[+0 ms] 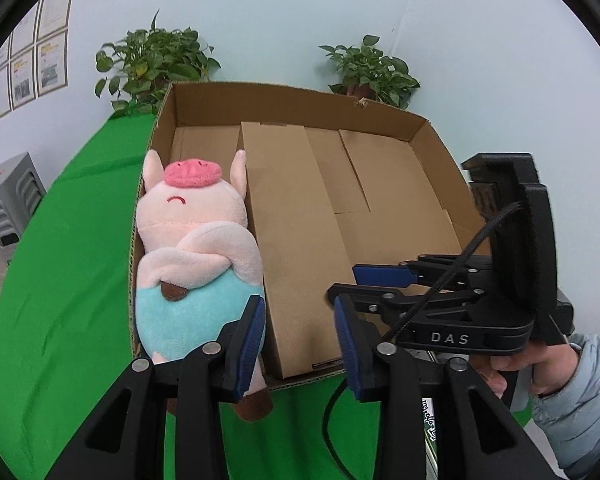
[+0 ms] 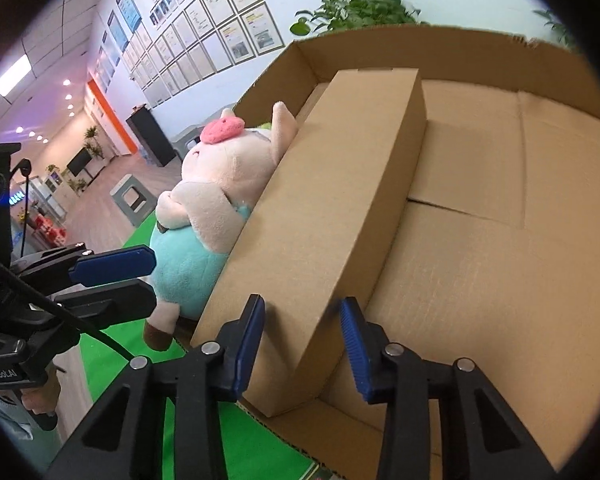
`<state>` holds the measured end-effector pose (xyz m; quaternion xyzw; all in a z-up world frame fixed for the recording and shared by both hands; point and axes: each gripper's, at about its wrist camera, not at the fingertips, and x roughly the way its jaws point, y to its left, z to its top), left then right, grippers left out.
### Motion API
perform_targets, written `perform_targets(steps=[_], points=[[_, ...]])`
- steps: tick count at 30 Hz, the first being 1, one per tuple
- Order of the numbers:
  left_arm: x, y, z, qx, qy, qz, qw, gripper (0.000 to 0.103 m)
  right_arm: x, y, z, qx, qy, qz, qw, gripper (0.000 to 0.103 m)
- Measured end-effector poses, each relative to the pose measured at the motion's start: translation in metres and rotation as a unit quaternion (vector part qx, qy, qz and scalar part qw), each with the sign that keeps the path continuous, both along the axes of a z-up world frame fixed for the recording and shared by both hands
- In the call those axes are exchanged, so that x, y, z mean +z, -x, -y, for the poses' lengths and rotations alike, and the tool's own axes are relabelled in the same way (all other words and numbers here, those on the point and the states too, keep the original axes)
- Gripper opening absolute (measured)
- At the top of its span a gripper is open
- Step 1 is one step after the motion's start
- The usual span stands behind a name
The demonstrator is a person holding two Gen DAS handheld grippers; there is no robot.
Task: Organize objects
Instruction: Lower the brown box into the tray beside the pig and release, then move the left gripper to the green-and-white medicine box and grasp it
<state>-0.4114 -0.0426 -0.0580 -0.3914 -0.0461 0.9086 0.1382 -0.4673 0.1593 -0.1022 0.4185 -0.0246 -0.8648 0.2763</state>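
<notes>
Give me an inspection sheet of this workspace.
Surface: green cloth-covered table.
Job's things: pink plush pig in teal shorts lies in the shallow open cardboard tray, beside a long closed cardboard box.
Clutter: nothing seen.
Grippers: left gripper open, empty; right gripper open, straddling the long box's near end.
Cables: black cable on right gripper.
Surroundings: two potted plants, framed wall papers, grey stool.

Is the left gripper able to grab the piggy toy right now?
Probably yes. The left gripper is open, and the piggy toy lies just ahead along the big box's left wall, uncovered. The long cardboard box pressed beside it may crowd one finger.
</notes>
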Motion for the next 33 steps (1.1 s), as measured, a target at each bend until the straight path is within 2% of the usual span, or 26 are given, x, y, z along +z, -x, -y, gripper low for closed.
perform_targets(steps=[1, 2, 3, 4, 5, 8, 11, 16, 23, 29, 33], points=[[0.003, -0.003, 0.0, 0.004, 0.007, -0.006, 0.9999, 0.039, 0.006, -0.009, -0.002, -0.008, -0.008, -0.016, 1.0, 0.044], [0.008, -0.008, -0.002, 0.013, 0.019, -0.02, 0.9995, 0.049, 0.014, -0.019, -0.003, -0.019, -0.022, -0.042, 0.999, 0.052], [0.013, -0.013, -0.003, 0.019, 0.022, -0.034, 0.999, 0.055, 0.02, -0.027, -0.005, -0.027, -0.031, -0.063, 0.997, 0.079], [0.018, -0.018, -0.004, 0.026, 0.023, -0.05, 0.9981, 0.069, 0.026, -0.038, -0.008, -0.036, -0.038, -0.084, 0.995, 0.098], [0.022, -0.022, -0.004, 0.032, 0.023, -0.061, 0.9974, 0.083, 0.033, -0.051, -0.01, -0.053, -0.051, -0.109, 0.991, 0.103], [0.04, -0.044, -0.007, 0.053, 0.014, -0.117, 0.9917, 0.103, 0.043, -0.08, -0.019, -0.095, -0.07, -0.14, 0.983, 0.102], [0.049, -0.055, -0.017, 0.063, 0.014, -0.13, 0.9893, 0.102, 0.052, -0.102, -0.03, -0.152, -0.069, -0.159, 0.973, 0.102], [0.057, -0.069, -0.043, 0.042, 0.003, -0.138, 0.9896, 0.102, 0.054, -0.126, -0.046, -0.2, -0.064, -0.152, 0.966, 0.102], [0.055, -0.089, -0.07, 0.024, -0.021, -0.132, 0.9908, 0.102, 0.047, -0.144, -0.054, -0.208, -0.06, -0.147, 0.965, 0.102], [0.042, -0.099, -0.07, 0.02, -0.026, -0.117, 0.9927, 0.102, 0.039, -0.153, -0.056, -0.209, -0.053, -0.146, 0.965, 0.102], [0.039, -0.109, -0.067, 0.022, -0.031, -0.122, 0.9918, 0.102, 0.036, -0.158, -0.051, -0.207, -0.053, -0.15, 0.965, 0.102]])
